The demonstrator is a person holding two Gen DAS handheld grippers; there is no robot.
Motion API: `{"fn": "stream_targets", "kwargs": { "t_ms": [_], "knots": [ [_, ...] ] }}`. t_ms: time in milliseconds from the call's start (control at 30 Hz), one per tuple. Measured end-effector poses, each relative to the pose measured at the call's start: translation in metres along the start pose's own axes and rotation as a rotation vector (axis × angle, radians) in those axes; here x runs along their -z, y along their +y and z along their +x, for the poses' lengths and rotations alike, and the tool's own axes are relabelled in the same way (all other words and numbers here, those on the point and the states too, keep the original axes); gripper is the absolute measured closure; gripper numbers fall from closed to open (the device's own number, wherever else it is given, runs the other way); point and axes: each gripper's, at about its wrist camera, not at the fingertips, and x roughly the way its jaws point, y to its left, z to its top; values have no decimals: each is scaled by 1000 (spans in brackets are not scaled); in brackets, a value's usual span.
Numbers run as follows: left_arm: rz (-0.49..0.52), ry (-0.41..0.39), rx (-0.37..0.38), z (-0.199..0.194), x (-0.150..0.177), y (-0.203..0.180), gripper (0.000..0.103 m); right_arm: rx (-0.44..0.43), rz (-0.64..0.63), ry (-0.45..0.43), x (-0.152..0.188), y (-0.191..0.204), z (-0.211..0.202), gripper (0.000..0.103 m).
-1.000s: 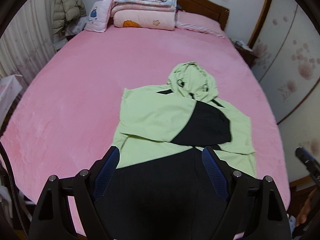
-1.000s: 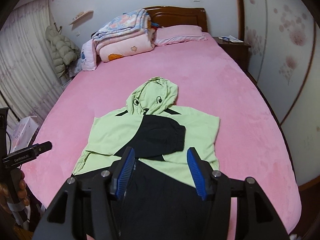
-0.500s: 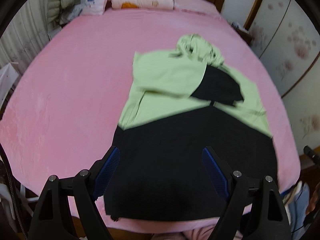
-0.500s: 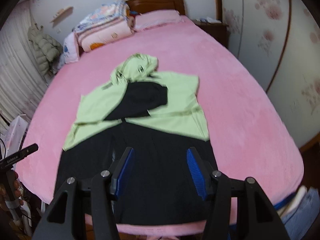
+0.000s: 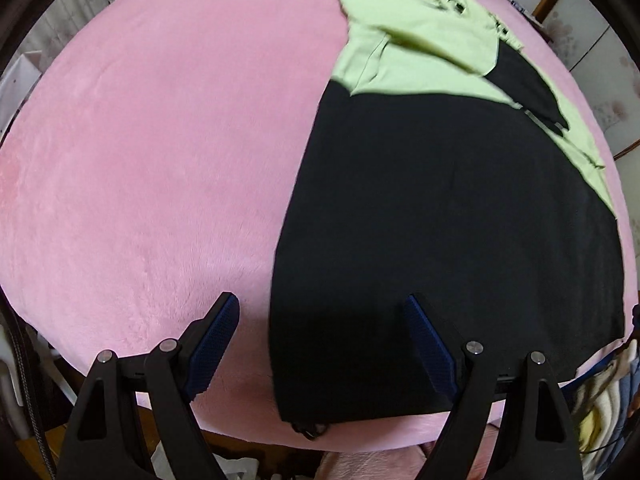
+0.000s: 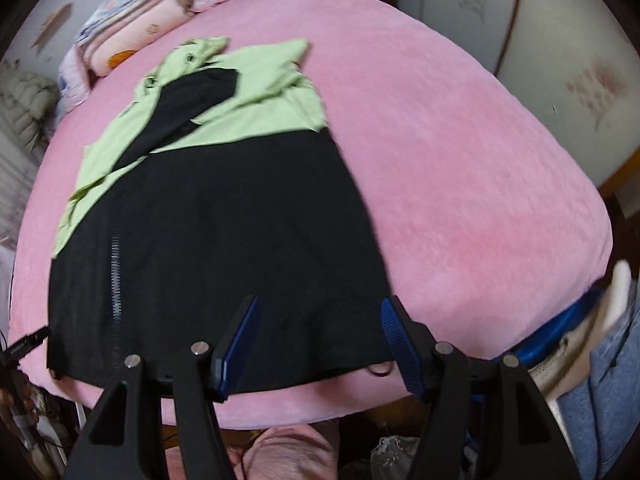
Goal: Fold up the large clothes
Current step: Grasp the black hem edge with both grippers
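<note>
Both tongs have dropped toward the foot of the bed (image 5: 140, 140) since a second ago, each now over a bottom corner of the hoodie (image 5: 460, 200): the left tongs (image 5: 320, 344) straddle its left hem corner, the right tongs (image 6: 316, 336) its right one, both with jaws spread wide and empty. With sleeves already crossed over the green chest, the hoodie lies flat, hem at the mattress edge. A good lift, I judge, pinches both layers at each corner evenly, then carries the hem toward the hood (image 6: 200, 50). A drawcord loop (image 6: 378, 369) dangles there and could snag; stacked quilts (image 6: 132, 28) sit well clear.
</note>
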Motion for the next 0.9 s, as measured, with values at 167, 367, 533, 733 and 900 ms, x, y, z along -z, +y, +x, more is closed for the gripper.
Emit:
{"fn": "stream_targets", "kwargs": {
  "t_ms": [167,367,533,733,900],
  "knots": [
    [-23,15,40,17,4,7,19,-17,15,45,1,-20,25,40],
    [-6,22,67,23,7,10,19,-50,-17,109,7,-22,50,43],
    [24,31,102,20,12,14,19,-65,-89,124,10,-12,52,53],
    [63,58,140,23,17,18,19,-80,-94,145,6,-16,57,53],
    [48,101,147,40,14,14,1,-51,-95,144,8,-13,66,51]
  ]
}}
